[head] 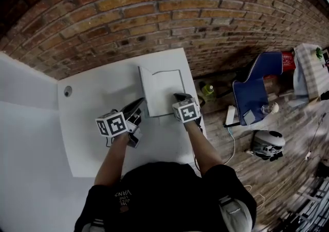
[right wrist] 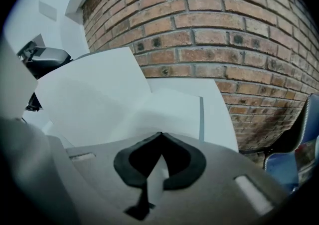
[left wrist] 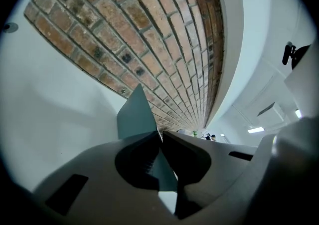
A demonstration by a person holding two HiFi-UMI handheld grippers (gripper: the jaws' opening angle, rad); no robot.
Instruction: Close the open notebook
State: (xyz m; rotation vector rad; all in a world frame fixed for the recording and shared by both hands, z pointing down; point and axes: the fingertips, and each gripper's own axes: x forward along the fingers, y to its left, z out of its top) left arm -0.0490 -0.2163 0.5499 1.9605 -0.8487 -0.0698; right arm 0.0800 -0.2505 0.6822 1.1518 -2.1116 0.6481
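The notebook [head: 167, 86] lies open on the white table [head: 97, 123], close to the brick wall. Its grey-green left cover [head: 142, 84] stands nearly upright over the spine. My left gripper [head: 142, 103] is shut on that cover's near edge; in the left gripper view the cover [left wrist: 136, 116] sticks up from between the closed jaws [left wrist: 160, 136]. My right gripper [head: 180, 96] is shut, tips down at the near edge of the right page. In the right gripper view the jaw tips [right wrist: 160, 135] meet over the white page [right wrist: 172, 107], and the raised leaf [right wrist: 94, 97] tilts at the left.
The table's right edge [head: 198, 107] runs just right of the notebook, and a round hole [head: 68, 91] sits at its far left. Past that edge, on the wooden floor, are a green bottle [head: 208, 90], a blue chair [head: 254, 89] and a helmet [head: 267, 146].
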